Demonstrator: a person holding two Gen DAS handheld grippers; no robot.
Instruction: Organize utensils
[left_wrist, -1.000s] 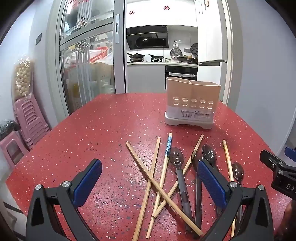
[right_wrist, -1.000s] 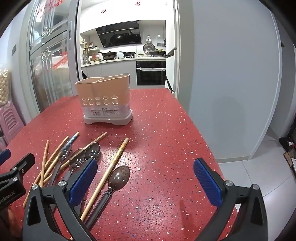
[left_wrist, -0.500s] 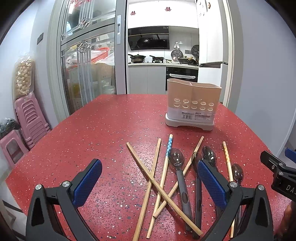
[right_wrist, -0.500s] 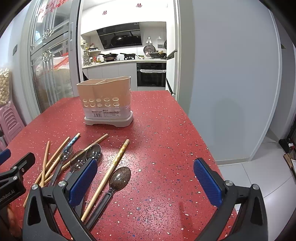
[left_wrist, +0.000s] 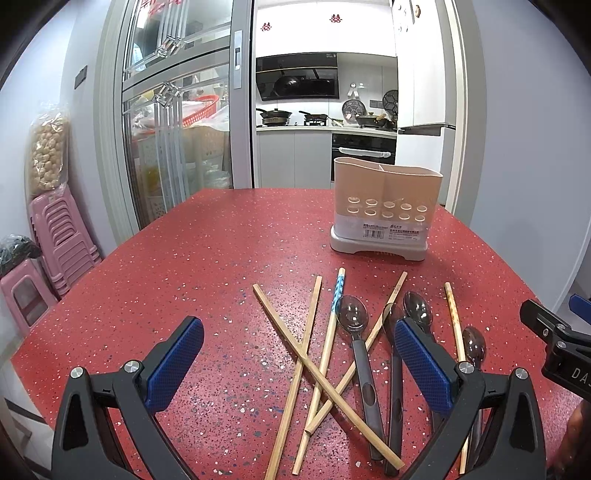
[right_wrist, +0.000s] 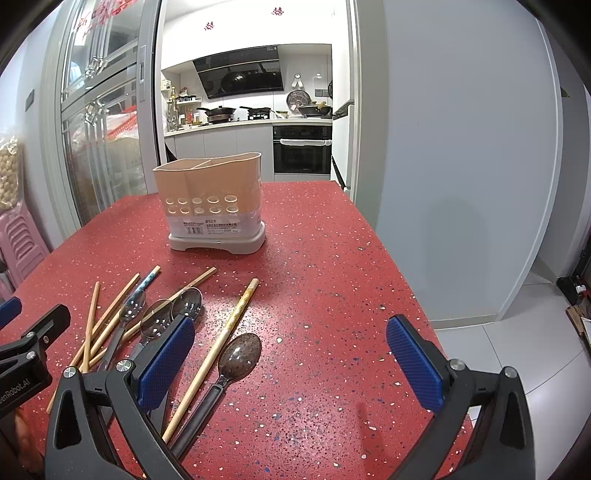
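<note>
A beige utensil holder (left_wrist: 386, 206) with two compartments stands on the red table (left_wrist: 221, 251); it also shows in the right wrist view (right_wrist: 212, 206). Several wooden chopsticks (left_wrist: 321, 354) lie crossed in front of it, beside several dark-handled spoons (left_wrist: 354, 325). In the right wrist view one chopstick (right_wrist: 225, 332) and one spoon (right_wrist: 240, 356) lie apart to the right of the pile. My left gripper (left_wrist: 299, 365) is open and empty above the chopsticks. My right gripper (right_wrist: 291, 362) is open and empty above the table's right part.
Pink stools (left_wrist: 55, 236) stand stacked left of the table. A glass sliding door (left_wrist: 177, 122) and a kitchen doorway lie behind. The table's right edge (right_wrist: 406, 288) drops to a tiled floor. The right gripper's tip shows in the left wrist view (left_wrist: 554, 343).
Both views have tilted up slightly, so the holder and utensils sit a little lower in frame. Both grippers stay open; nothing on the table moved.
</note>
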